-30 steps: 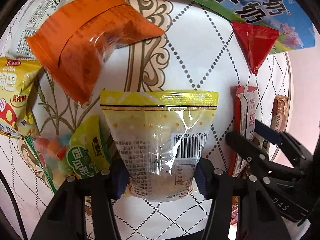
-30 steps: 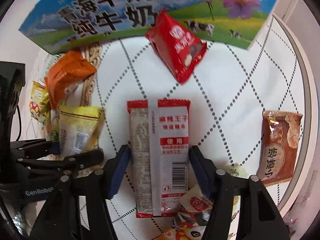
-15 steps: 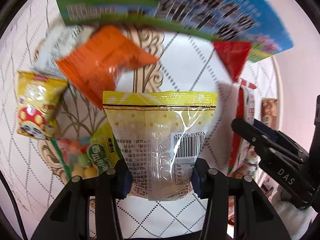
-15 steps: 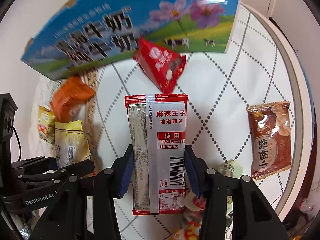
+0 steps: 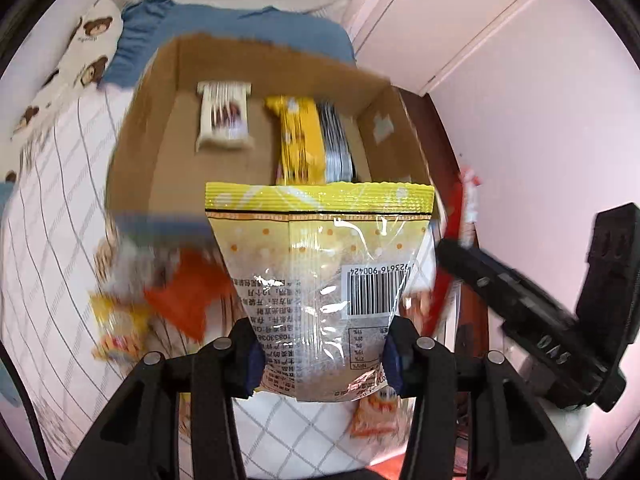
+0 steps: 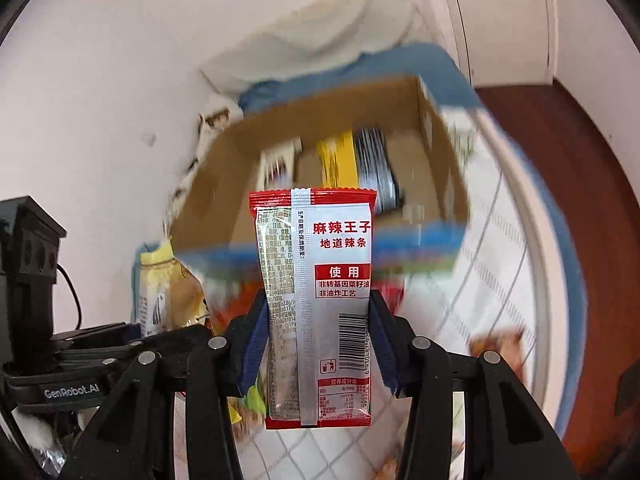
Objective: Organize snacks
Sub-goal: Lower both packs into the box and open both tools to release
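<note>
Three snacks already stand in the box [image 5: 160,128]; each hand-held gripper [image 5: 320,360] [image 6: 316,344] holds one packet, and more wait on the counter [image 5: 304,432].

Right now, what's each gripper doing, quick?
Left gripper: closed on the yellow snack bag.
Right gripper: closed on the red and white snack packet.

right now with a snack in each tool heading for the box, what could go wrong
Both tools may crowd each other: the right tool sits close beside the left tool and its yellow packet. The red-and-white spicy strip packet in the right tool is pinched near its lower half, so it could flop against the cardboard box wall.
</note>
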`<state>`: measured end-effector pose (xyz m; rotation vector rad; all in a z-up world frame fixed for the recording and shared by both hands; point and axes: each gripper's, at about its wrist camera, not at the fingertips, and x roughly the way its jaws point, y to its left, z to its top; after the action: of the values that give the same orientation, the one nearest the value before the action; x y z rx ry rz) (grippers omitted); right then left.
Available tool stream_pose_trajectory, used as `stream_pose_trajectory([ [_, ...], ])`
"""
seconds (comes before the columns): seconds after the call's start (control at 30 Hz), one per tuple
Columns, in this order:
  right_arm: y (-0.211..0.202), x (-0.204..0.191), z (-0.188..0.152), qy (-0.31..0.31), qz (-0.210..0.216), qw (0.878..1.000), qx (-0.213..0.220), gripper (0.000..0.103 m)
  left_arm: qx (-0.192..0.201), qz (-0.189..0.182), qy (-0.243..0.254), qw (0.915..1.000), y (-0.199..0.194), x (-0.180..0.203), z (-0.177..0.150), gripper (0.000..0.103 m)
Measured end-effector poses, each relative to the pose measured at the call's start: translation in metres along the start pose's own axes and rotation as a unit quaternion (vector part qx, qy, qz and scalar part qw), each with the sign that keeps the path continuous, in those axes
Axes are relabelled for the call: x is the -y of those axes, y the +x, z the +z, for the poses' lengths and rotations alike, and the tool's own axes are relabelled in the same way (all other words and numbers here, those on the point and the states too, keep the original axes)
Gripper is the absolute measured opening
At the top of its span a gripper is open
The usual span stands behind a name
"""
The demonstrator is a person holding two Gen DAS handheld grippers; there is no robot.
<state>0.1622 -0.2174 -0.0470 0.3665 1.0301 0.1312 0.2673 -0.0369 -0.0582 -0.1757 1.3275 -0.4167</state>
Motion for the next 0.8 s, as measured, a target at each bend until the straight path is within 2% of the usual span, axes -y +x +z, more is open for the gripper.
stream_pose_trajectory([
  [0.13,0.01,-0.019,0.06,-0.017,-0.032,0.999,0.038,0.05,0.0,0.045,0.014,0.9989,0.011,0.0,0.055,0.044],
  [0.23,0.026,-0.014,0.098,-0.024,-0.052,0.998,0.034,0.05,-0.021,0.083,0.015,0.9962,0.038,-0.014,0.099,0.044],
  [0.33,0.053,-0.012,0.13,-0.034,-0.076,0.996,0.018,0.05,-0.059,0.129,0.005,0.9898,0.076,-0.034,0.13,0.044],
  [0.5,0.111,0.0,0.164,-0.029,-0.104,0.994,-0.027,0.05,-0.099,0.177,-0.01,0.9792,0.117,-0.064,0.147,0.044],
  [0.6,0.147,0.01,0.176,-0.027,-0.121,0.991,-0.048,0.05,-0.106,0.193,-0.009,0.9754,0.13,-0.071,0.153,0.044],
  [0.7,0.174,0.021,0.184,-0.018,-0.136,0.988,-0.065,0.05,-0.111,0.192,-0.015,0.9748,0.141,-0.077,0.157,0.045],
  [0.73,0.185,0.026,0.187,-0.015,-0.14,0.987,-0.074,0.052,-0.112,0.192,-0.017,0.9749,0.142,-0.077,0.158,0.045],
  [0.8,0.199,0.034,0.189,-0.003,-0.149,0.984,-0.095,0.07,-0.112,0.19,-0.017,0.9753,0.148,-0.079,0.162,0.052],
])
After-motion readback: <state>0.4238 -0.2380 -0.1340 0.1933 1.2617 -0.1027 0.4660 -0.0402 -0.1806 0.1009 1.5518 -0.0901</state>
